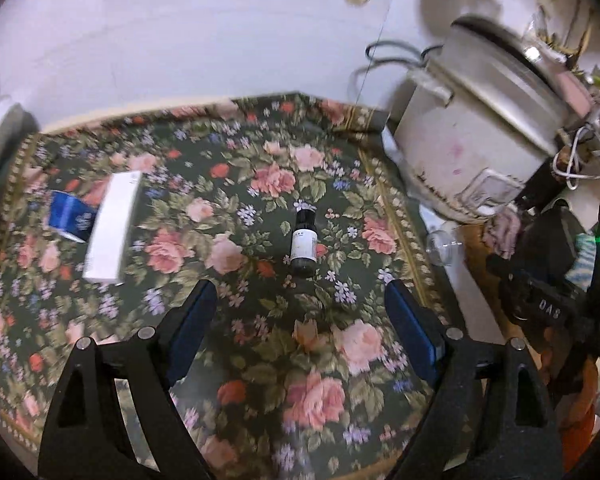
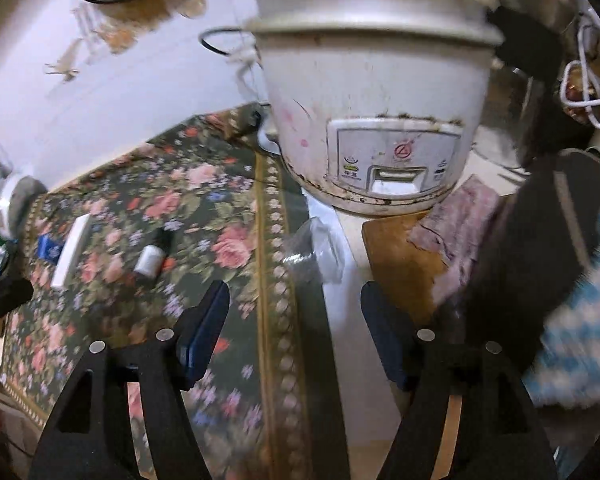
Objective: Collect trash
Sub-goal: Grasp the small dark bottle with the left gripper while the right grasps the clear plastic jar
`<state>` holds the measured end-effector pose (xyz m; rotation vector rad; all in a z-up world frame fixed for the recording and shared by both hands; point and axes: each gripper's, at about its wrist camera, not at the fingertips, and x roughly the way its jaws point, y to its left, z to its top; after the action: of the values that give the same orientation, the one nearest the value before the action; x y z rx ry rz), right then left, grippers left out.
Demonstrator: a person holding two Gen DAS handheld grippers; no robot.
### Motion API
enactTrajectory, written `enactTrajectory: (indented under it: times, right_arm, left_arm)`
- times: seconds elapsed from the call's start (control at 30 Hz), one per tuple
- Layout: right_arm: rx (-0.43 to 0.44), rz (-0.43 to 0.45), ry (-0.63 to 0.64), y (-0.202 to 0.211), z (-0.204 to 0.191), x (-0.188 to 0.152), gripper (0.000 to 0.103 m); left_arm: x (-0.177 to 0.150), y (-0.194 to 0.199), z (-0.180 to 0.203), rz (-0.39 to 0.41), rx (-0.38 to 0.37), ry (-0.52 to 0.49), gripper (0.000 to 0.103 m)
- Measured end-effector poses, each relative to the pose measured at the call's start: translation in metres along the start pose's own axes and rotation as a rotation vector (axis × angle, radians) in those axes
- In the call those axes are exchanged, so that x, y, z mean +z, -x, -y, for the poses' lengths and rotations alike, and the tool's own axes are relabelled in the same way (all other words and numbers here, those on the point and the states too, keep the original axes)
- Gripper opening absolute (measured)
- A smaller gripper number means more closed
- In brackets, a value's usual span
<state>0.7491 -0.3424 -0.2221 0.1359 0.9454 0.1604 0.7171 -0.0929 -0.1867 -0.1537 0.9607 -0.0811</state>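
Observation:
A small dark bottle with a white label lies on the floral cloth, just ahead of my open, empty left gripper. A white box and a blue carton lie to the left. In the right wrist view the bottle, white box and blue carton lie far left. A crumpled clear plastic piece lies ahead of my open, empty right gripper, at the cloth's edge; it also shows in the left wrist view.
A dirty white rice cooker stands close ahead of the right gripper, also at the right in the left wrist view. Rags, a wooden board, cables and dark clutter crowd the right side. A white wall is behind.

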Motion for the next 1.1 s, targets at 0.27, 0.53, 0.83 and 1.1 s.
enactTrajectory:
  times: [0.27, 0.53, 0.83, 1.1]
  right_arm:
    - [0.022, -0.091, -0.017, -0.066, 0.013, 0.011, 0.065]
    - [0.032, -0.076, 0.007, -0.074, 0.018, 0.011, 0.047]
    - [0.074, -0.06, 0.007, -0.058, 0.018, 0.01, 0.033]
    - [0.088, -0.036, 0.013, -0.04, 0.015, 0.01, 0.033]
  left_arm:
    - [0.004, -0.08, 0.001, -0.111, 0.01, -0.02, 0.077]
    - [0.013, -0.12, 0.008, -0.136, 0.057, -0.062, 0.064]
    - [0.021, -0.155, 0.02, -0.119, 0.141, -0.118, 0.045]
    - [0.027, -0.164, 0.023, -0.113, 0.112, -0.109, 0.028]
